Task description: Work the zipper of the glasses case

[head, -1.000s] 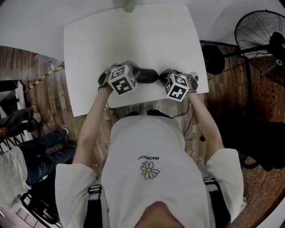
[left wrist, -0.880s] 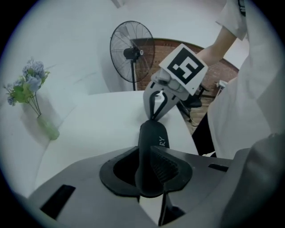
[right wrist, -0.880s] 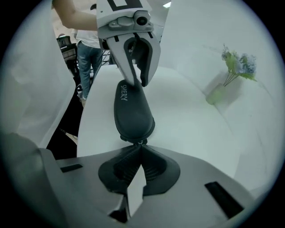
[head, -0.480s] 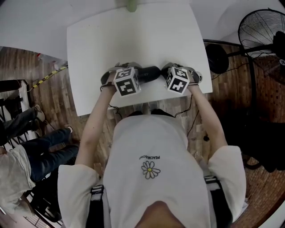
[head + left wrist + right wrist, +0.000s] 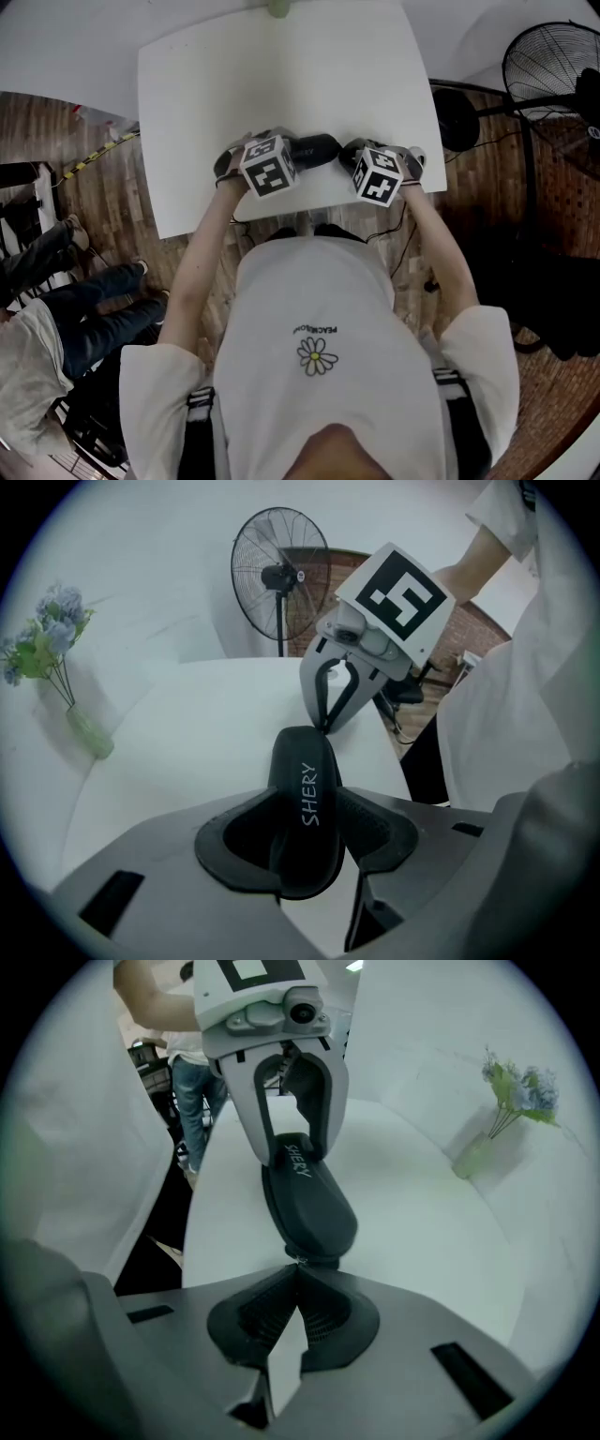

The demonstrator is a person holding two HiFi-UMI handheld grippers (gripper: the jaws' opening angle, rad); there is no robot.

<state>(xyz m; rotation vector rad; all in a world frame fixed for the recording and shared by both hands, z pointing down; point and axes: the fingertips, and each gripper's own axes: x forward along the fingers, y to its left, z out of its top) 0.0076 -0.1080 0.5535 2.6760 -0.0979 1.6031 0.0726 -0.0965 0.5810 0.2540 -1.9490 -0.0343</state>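
Left tongs (image 5: 309, 841): have just been opening, now spread wide and released. They straddle one end of the glasses case (image 5: 306, 794), pads not visibly pressing. Likely a let-go or a regrip, so that end isn't braced for a zipper pull. Right tongs (image 5: 298, 1279): clenched tight at the case's other end; what they nip, if anything, is too small to tell. Case lies on the white surface (image 5: 281, 75), between both tongs.

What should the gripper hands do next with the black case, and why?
Probably close the left gripper on the glasses case. Its fingers have just been opening and stand wide around the case without squeezing it, while the right gripper is shut at the other end. A steadied case should be easier to zip.
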